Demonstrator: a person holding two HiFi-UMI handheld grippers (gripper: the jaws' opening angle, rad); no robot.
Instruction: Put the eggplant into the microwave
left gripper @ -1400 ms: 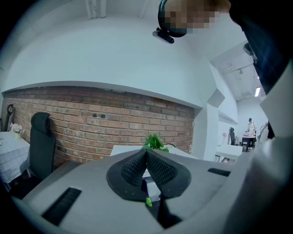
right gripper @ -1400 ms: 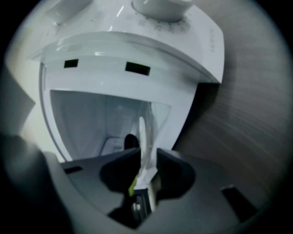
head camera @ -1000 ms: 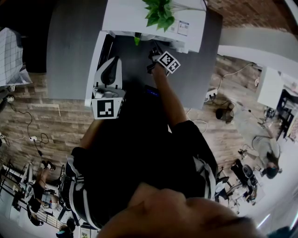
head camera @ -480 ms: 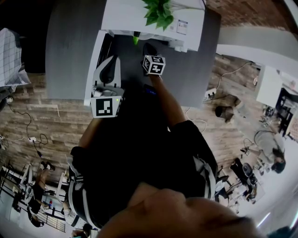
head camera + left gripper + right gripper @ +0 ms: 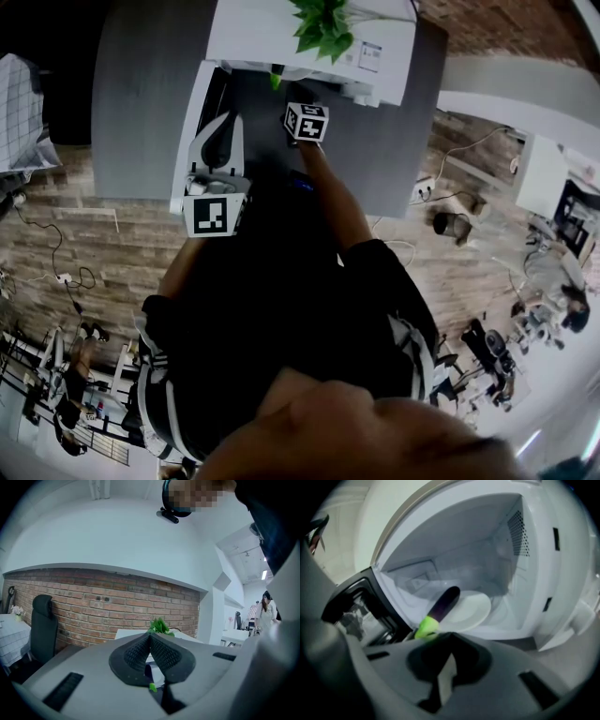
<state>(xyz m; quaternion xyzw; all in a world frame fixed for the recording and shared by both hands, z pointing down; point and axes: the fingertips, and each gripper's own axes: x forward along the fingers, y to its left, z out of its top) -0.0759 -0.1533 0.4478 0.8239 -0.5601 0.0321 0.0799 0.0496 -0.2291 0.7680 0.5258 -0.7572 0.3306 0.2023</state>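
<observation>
Right gripper [image 5: 449,639]: jaws closed, tips together, nothing clamped. It sits just in front of the open white microwave [image 5: 534,573], pointing into the cavity.

Dark purple eggplant with a bright green stem cap [image 5: 443,604] is already inside and free of both grippers. The purple end rests on the round white plate [image 5: 474,611]. The green end is at the front lip of the cavity, on the hinge side. In the head view the green cap looks to poke slightly past the opening.

Key relation: the green cap lies just ahead of the right tips and a little to their left, close to touching; contact can't be confirmed. The long axis runs from that near-left cap diagonally back and right into the cavity, so it is skewed to the gripper's pointing line, not in line with it.

Judgement: a closed-jaw nudge on the cap, directed along that diagonal, would seat it fully. A straight push risks swinging the cap toward the dark-framed door [image 5: 347,604] instead.

Left gripper [image 5: 150,637]: jaws also closed, empty, held up beside the open door over the grey table [image 5: 141,94]. It is well away from the eggplant, so the right one is the nearer tool; the left is better placed for the door.
</observation>
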